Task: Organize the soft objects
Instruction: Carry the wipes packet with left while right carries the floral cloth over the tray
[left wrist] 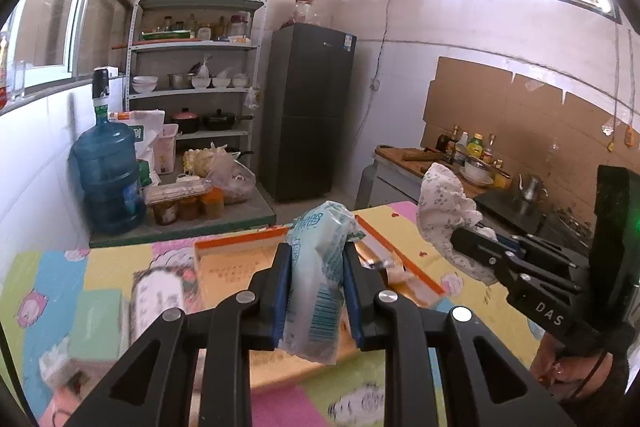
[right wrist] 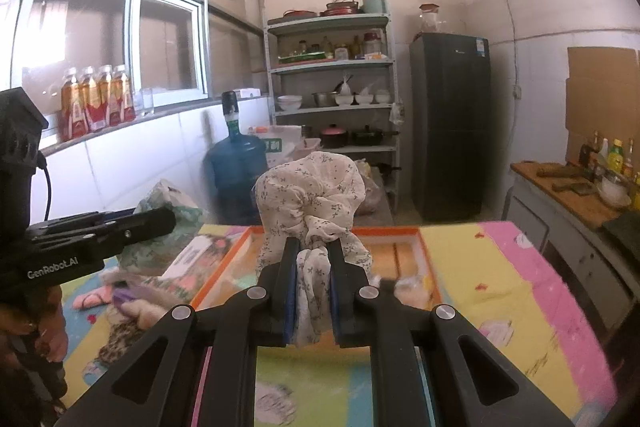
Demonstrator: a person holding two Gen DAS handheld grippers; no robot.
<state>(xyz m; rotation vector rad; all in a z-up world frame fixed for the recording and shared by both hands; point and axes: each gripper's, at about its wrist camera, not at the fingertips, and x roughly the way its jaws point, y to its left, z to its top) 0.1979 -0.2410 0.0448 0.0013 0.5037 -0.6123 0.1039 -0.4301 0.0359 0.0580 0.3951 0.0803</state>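
Observation:
In the left wrist view my left gripper point(left wrist: 316, 255) is shut on a pale teal plastic tissue pack point(left wrist: 320, 267) with a barcode, held upright above the table. To its right, my right gripper point(left wrist: 464, 241) is shut on a bunched white floral cloth point(left wrist: 444, 207). The right wrist view shows that cloth point(right wrist: 312, 195) pinched between the blue pads of my right gripper point(right wrist: 314, 249). My left gripper point(right wrist: 168, 217) reaches in from the left there, with the pack point(right wrist: 168, 201) at its tip. Below both lies an orange-rimmed tray point(left wrist: 240, 241) point(right wrist: 428, 263).
The table point(right wrist: 500, 287) has a colourful cartoon cover. More soft items point(right wrist: 120, 307) lie at its left, beside a box point(right wrist: 192, 255). Behind stand a blue water jug point(left wrist: 106, 171), a loaded shelf point(left wrist: 192, 91), a dark fridge point(left wrist: 308, 107) and a counter with bottles point(left wrist: 472, 155). A hand point(left wrist: 572, 367) grips the right handle.

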